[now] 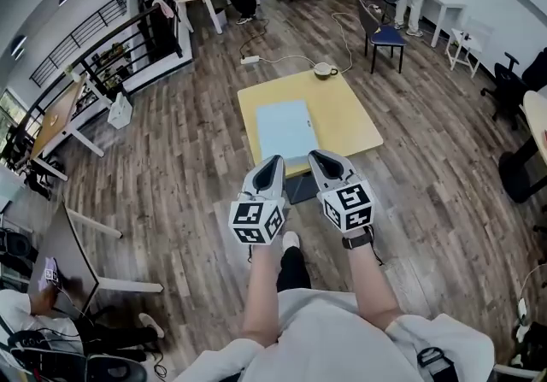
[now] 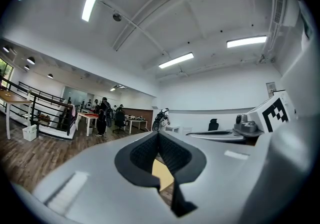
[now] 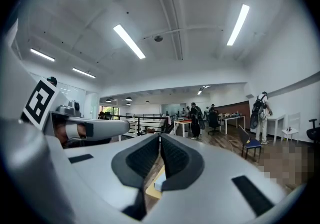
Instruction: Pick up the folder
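We hold the left gripper (image 1: 272, 162) and right gripper (image 1: 320, 156) side by side at the table's (image 1: 355, 120) near edge, jaws together on nothing, probably lining up. The folder (image 1: 286, 128) lies flat on the table, untouched.

Pale blue folder (image 1: 286, 128) lies flat on yellow table (image 1: 350, 120).
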`<action>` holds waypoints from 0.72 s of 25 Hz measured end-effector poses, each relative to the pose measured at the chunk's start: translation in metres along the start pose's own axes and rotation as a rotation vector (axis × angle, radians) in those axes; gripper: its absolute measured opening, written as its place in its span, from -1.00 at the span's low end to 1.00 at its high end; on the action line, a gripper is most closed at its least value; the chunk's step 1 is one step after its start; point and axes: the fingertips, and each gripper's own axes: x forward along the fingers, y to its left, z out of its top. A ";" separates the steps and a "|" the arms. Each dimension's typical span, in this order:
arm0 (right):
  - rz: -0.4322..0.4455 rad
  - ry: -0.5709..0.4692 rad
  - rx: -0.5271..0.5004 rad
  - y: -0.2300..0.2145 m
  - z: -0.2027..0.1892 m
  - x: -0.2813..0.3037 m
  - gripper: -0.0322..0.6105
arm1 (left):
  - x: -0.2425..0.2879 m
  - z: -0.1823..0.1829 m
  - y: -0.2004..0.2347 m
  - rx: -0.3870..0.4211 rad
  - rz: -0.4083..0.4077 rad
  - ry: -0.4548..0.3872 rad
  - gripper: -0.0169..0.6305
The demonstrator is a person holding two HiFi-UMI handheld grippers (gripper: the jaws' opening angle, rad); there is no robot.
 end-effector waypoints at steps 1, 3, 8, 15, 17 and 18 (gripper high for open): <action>-0.002 -0.005 0.002 -0.007 0.004 0.015 -0.86 | 0.013 0.004 0.013 -0.002 0.000 -0.008 -0.91; -0.003 -0.015 -0.002 -0.023 0.014 0.049 -0.86 | 0.043 0.017 0.042 -0.008 0.002 -0.030 -0.91; -0.004 -0.037 0.007 -0.052 0.039 0.134 -0.86 | 0.108 0.044 0.107 -0.017 -0.001 -0.061 -0.91; -0.003 -0.031 0.040 -0.076 0.045 0.234 -0.86 | 0.174 0.057 0.186 -0.017 -0.017 -0.056 -0.91; -0.004 -0.030 0.044 -0.079 0.043 0.251 -0.86 | 0.186 0.055 0.201 -0.035 -0.023 -0.055 -0.91; -0.005 -0.023 0.042 -0.080 0.039 0.259 -0.86 | 0.191 0.052 0.208 -0.043 -0.026 -0.054 -0.91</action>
